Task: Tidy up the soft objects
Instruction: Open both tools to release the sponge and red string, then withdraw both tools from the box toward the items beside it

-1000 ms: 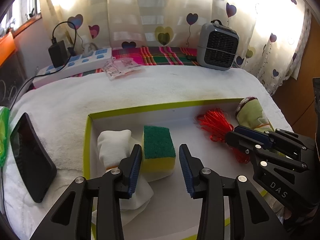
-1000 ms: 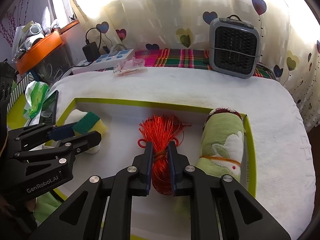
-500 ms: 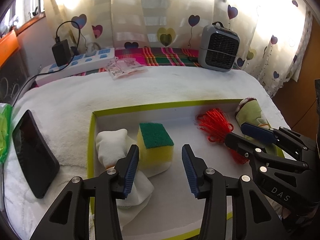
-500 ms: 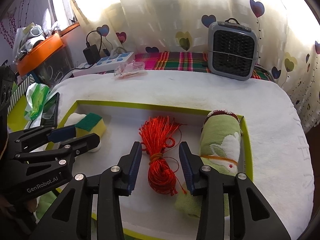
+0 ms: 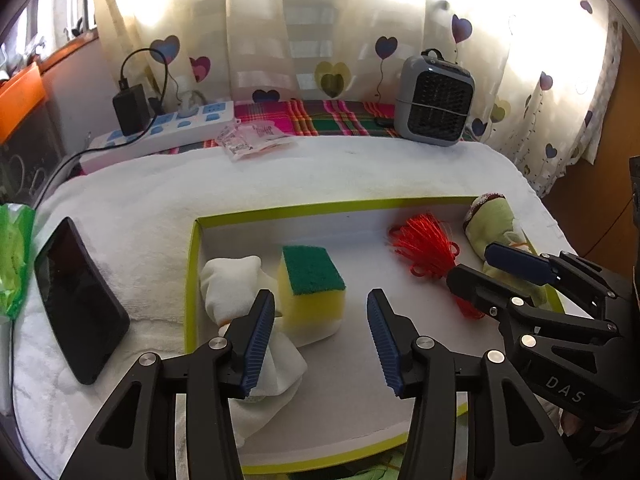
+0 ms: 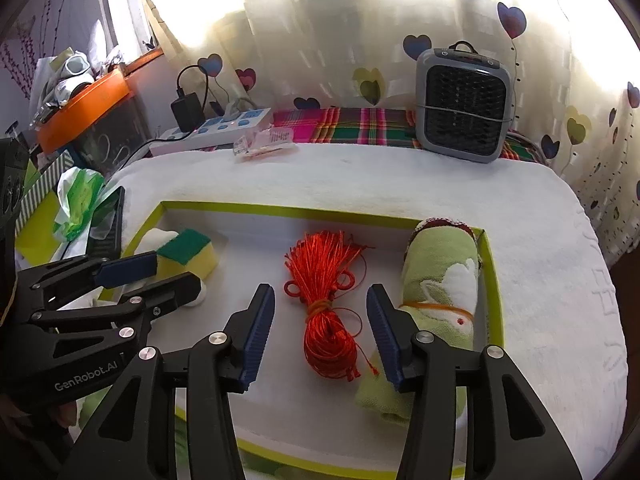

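Observation:
A shallow box with a lime-green rim (image 5: pixel 320 208) (image 6: pixel 280 210) lies on a white towel. Inside it, from left to right, sit a white cloth bundle (image 5: pixel 232 276), a yellow sponge with a green top (image 5: pixel 312 284) (image 6: pixel 188 250), a red cord bundle (image 6: pixel 326 304) (image 5: pixel 428 246) and a rolled green towel (image 6: pixel 440 280) (image 5: pixel 492 220). My left gripper (image 5: pixel 320 334) hovers just in front of the sponge, jaws opening, nothing pressed between them. My right gripper (image 6: pixel 320 330) straddles the red cord, jaws opening, pads clear of it.
A black phone (image 5: pixel 78 296) lies left of the box beside green plastic (image 6: pixel 80 200). At the back stand a grey heater (image 6: pixel 464 104), a power strip (image 5: pixel 160 136) with a charger, a small packet (image 5: pixel 252 140) and a plaid cloth (image 6: pixel 352 126).
The right gripper has let go of the red cord and its jaws have spread apart. The left gripper's jaws have widened a little and drawn slightly back from the sponge.

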`<state>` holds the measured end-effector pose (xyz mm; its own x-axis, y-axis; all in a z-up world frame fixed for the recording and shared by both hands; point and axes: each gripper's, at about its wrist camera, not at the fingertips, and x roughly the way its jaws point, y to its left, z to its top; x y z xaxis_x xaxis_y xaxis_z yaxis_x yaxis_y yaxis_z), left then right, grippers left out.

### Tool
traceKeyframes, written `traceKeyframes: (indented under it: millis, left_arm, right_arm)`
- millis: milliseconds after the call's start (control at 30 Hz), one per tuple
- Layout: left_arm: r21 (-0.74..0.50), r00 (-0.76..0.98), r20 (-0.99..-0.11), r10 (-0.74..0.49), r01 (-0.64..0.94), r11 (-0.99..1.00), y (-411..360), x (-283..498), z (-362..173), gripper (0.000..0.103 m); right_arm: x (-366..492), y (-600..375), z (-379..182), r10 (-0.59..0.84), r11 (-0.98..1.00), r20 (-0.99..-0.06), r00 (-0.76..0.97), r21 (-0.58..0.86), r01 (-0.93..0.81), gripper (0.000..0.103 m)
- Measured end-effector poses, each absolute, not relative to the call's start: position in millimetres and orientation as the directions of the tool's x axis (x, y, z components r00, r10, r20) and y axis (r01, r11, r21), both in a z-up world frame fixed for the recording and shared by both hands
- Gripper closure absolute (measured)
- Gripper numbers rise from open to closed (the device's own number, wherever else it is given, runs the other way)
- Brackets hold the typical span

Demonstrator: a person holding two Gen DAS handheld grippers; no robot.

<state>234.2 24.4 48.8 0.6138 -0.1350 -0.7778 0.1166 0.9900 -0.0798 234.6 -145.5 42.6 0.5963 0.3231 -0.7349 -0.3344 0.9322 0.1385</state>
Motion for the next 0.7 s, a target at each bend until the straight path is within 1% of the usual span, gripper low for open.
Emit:
traceKeyframes:
  millis: [467, 700]
  left_arm:
    - [-0.059, 0.657, -0.747, -0.107, 0.096, 0.994, 30, 203, 63, 0.056]
    - [-0.072, 0.666, -0.737, -0.113, 0.090, 0.993, 38, 185, 68, 0.056]
  right_arm:
    - [208, -148, 57, 0.325, 0.931, -0.706, 0.629, 0.124, -0.342, 0.053]
    - [195, -152, 61, 0.331, 0.931, -0.695, 0.638, 0.128, -0.342, 0.053]
